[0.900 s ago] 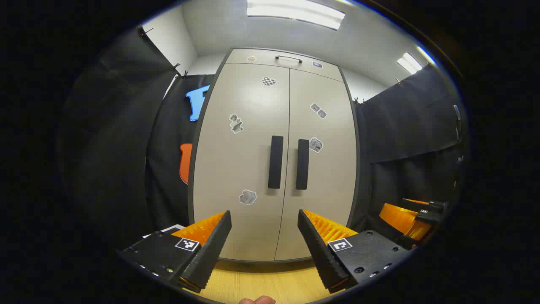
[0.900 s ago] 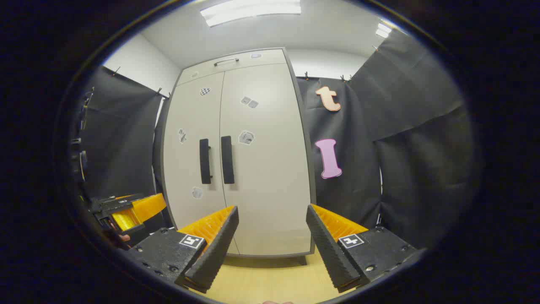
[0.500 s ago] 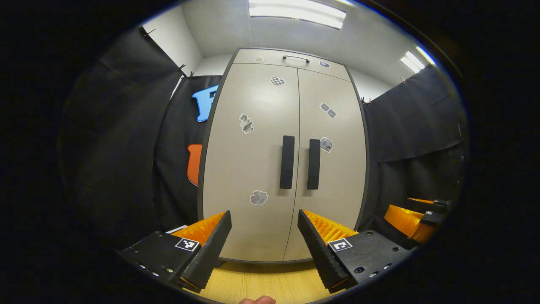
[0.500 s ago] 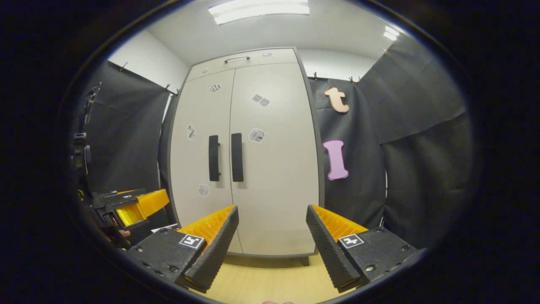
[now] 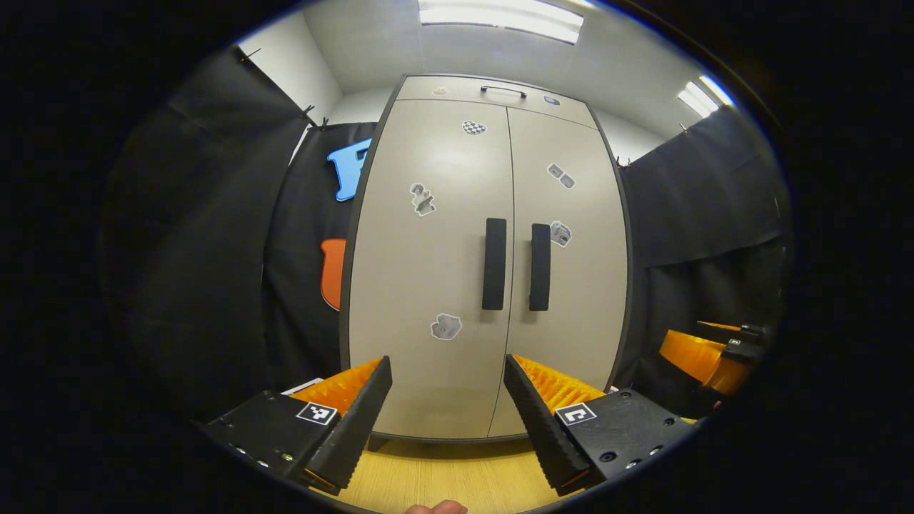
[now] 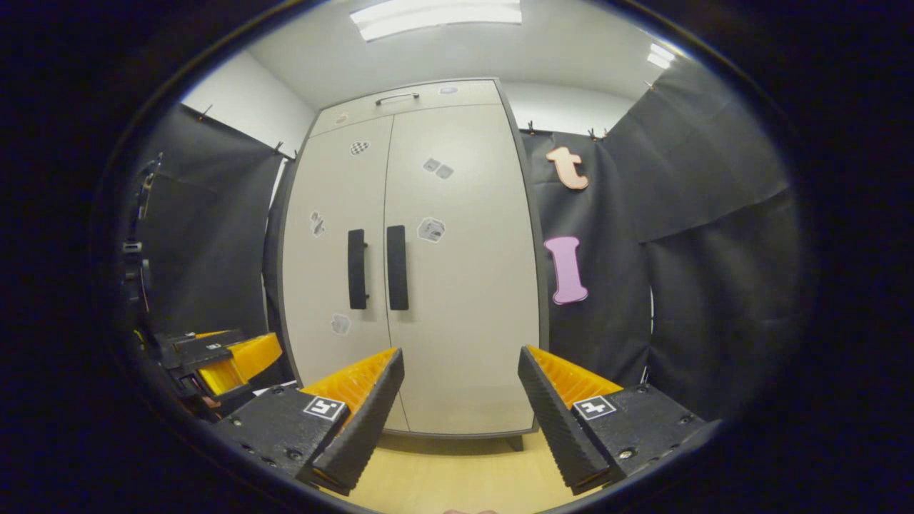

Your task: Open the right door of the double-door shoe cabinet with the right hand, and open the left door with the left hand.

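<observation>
Facing the cabinet (image 5: 457,371) head-on, I see both doors shut, their edges meeting in one straight seam, so nothing of the task is done yet. The right door (image 6: 464,285) comes first, by its handle (image 6: 397,268), then the left door (image 5: 421,271) by its handle (image 5: 494,264). The two dark handles stand upright, just beside each other on either side of the seam, about halfway up.

My left hand-held gripper (image 5: 448,400) has its fingers spread wide with nothing between them; it sits low and well apart from the doors, aimed roughly at the seam. My right hand-held gripper (image 6: 460,400) is likewise spread and empty, pointing at the right door's lower half, with the handles off to its left.

The left gripper view gives the cabinet nearly square-on, with the right hand-held gripper low at its right edge. The right gripper view takes the cabinet at a slant, shows more of the curtain (image 6: 685,250) on the right, and catches the left hand-held gripper low at its left. A small top handle (image 5: 503,91) sits on the panel above the doors. The floor (image 5: 443,471) is pale wood.
</observation>
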{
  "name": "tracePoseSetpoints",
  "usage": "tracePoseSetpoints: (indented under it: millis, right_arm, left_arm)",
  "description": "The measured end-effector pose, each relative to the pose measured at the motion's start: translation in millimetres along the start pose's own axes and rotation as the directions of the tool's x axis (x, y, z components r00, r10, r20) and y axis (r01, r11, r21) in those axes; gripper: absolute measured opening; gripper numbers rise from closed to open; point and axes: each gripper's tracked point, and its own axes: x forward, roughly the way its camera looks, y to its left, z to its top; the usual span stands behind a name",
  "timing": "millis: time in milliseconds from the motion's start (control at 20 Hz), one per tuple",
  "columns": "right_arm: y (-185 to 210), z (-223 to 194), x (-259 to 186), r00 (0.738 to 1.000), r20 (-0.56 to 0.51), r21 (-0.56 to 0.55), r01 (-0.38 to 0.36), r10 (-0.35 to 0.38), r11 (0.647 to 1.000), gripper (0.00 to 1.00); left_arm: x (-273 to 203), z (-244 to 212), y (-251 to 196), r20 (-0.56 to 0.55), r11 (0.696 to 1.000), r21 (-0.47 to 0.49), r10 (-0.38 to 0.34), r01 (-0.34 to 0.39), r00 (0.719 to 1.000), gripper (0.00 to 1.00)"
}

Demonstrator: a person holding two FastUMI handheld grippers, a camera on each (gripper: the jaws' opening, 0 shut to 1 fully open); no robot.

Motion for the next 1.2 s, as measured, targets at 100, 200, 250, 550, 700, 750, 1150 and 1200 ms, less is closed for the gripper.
tracePoseSetpoints:
  millis: [100,200,250,550,700,750,1150,1200]
  right_arm:
    - [5.1,9.5,16.1,1.000,0.000,0.014,-0.005,0.005,1.000,1.00]
    - [15.6,20.6,35.5,1.000,-0.004,0.032,-0.026,0.026,0.999,0.99]
    - [20.8,26.6,45.1,0.999,-0.001,0.038,-0.036,0.036,0.999,0.99]
    - [48.2,42.9,98.6,0.998,0.003,0.004,-0.057,0.057,0.998,1.00]
    - [63.9,49.9,124.1,0.997,0.003,-0.011,-0.072,0.073,0.997,1.00]
    - [67.1,51.3,131.5,0.998,0.003,-0.023,-0.068,0.068,0.997,1.00]
    - [87.0,45.4,194.2,0.999,-0.029,-0.089,-0.030,0.028,0.996,1.00]
    - [88.9,43.5,199.9,0.999,-0.035,-0.086,-0.028,0.025,0.996,1.00]
  left_arm:
    - [1.2,-3.8,3.6,-0.008,1.000,0.004,-0.001,0.001,1.000,0.95]
    - [0.0,-6.6,7.7,-0.021,1.000,0.010,0.001,0.000,1.000,0.95]
    - [-0.6,-7.7,9.6,-0.026,1.000,0.013,-0.001,0.001,1.000,0.95]
    - [-6.6,-13.8,24.2,-0.048,1.000,0.004,0.003,-0.003,0.999,0.95]
    - [-8.7,-17.4,31.4,-0.057,1.000,-0.005,0.006,-0.006,0.998,0.95]
    - [-9.6,-19.2,33.7,-0.064,1.000,-0.003,0.006,-0.006,0.998,0.95]
    - [-16.1,-27.6,57.8,-0.093,1.000,-0.005,0.030,-0.030,0.995,0.95]
    - [-16.0,-28.5,61.9,-0.096,0.999,-0.005,0.036,-0.036,0.995,0.95]
